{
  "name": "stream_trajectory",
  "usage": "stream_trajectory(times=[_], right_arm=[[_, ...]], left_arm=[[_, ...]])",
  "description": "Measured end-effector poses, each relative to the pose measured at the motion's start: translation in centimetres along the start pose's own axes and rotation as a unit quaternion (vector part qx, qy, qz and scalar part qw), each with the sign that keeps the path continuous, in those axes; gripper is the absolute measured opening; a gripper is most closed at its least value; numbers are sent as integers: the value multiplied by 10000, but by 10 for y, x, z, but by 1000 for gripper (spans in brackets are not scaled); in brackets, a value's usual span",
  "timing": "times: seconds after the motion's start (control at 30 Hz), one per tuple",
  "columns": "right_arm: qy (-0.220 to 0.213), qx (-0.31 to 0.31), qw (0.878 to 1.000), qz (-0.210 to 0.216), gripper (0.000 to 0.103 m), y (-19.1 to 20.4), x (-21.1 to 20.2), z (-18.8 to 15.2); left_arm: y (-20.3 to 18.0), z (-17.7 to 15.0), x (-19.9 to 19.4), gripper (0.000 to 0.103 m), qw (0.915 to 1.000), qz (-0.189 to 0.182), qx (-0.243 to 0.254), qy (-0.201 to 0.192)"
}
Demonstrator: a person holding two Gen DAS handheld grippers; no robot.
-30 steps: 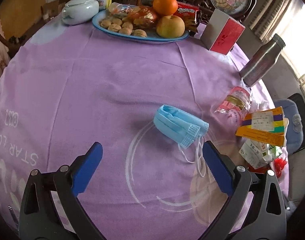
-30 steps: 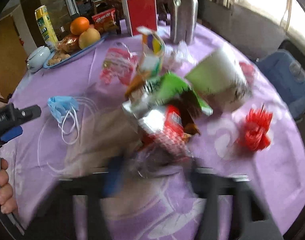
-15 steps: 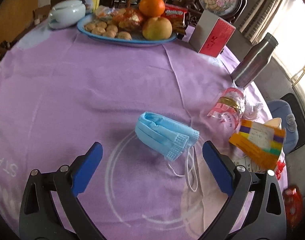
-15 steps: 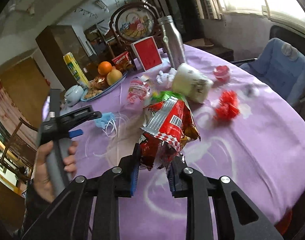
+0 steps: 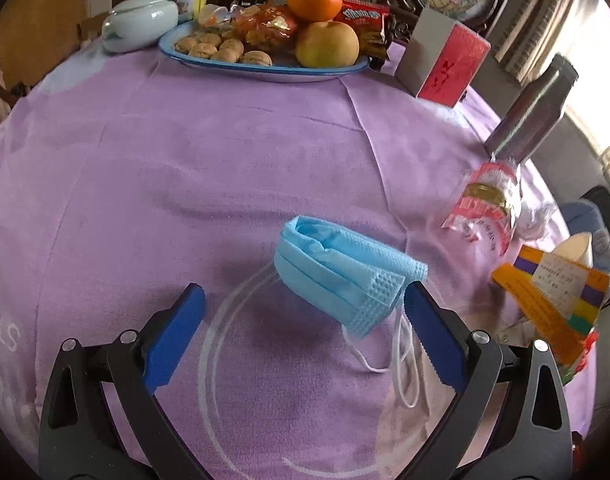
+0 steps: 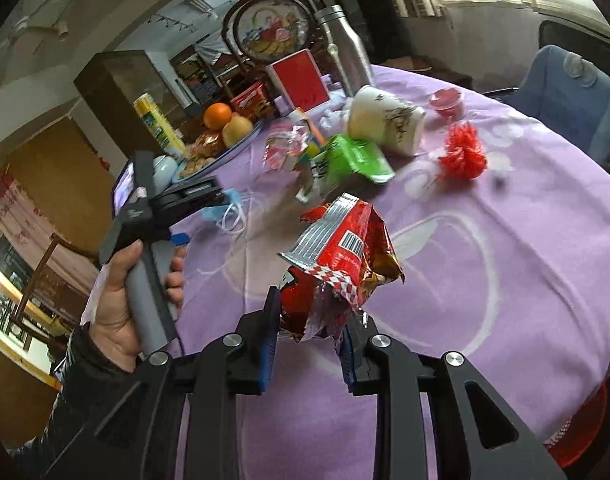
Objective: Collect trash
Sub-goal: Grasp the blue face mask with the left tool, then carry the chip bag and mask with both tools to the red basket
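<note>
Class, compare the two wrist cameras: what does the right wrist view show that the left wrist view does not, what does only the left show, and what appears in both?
Only the right wrist view shows the right gripper clamped on a red snack bag, the person's left hand, a tipped paper cup and a red tassel.

Only the left wrist view shows the left gripper with its jaws open around the mask, not touching it.

Both show the blue face mask, the fruit plate, the red box and the metal bottle.
</note>
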State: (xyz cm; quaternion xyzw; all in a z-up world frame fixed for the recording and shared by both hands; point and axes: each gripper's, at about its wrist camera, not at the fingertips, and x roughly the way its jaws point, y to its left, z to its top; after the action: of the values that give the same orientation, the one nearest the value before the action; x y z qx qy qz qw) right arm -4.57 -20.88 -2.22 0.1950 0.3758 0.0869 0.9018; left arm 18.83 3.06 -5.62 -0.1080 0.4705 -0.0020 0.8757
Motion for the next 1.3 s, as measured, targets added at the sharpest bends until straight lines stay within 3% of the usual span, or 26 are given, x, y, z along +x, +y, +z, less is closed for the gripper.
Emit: stream_trajectory(times=[0.2,0.23,0.27,0.33,0.47,0.63,0.77,0.93,1.03,1.3], right_arm=[[-65,-43,10000,-48,28,5,-5,-3],[-71,-29,10000,-45,28,4,-6,-3],[-77,-22,10000,-47,28,4,-7,-3],[-99,-14,9999,-66,28,3,-9,-4],[-173,46,9997,-152,28,-3,-14,-5],[-212,128,9995,-196,28,-12,-20,-9],[-326,150,9991,-237,28,-16,-28,-10],[-582,11,9975,-388,28,-19,-44,-11],[-651,6,9970,-410,28,-25,-52,-12],[-652,175,9963,-524,28,-47,-64,-22]], left_arm=[[-7,-5,0,96,9996,152,248,-19],[-6,-5,-1,89,9996,105,247,-59],[-7,-4,-3,66,9996,54,268,-114],[-12,-5,-4,33,9986,-180,483,-74],[-14,-6,-5,10,9979,-313,559,18],[-9,-1,-26,7,9963,-774,342,-159],[-13,0,-41,7,9878,-1513,322,-176],[-40,-12,-61,7,9717,-2243,725,-181],[-60,-25,-72,7,9645,-2436,1005,-160],[-108,-69,-99,7,9479,-2512,1932,-313]])
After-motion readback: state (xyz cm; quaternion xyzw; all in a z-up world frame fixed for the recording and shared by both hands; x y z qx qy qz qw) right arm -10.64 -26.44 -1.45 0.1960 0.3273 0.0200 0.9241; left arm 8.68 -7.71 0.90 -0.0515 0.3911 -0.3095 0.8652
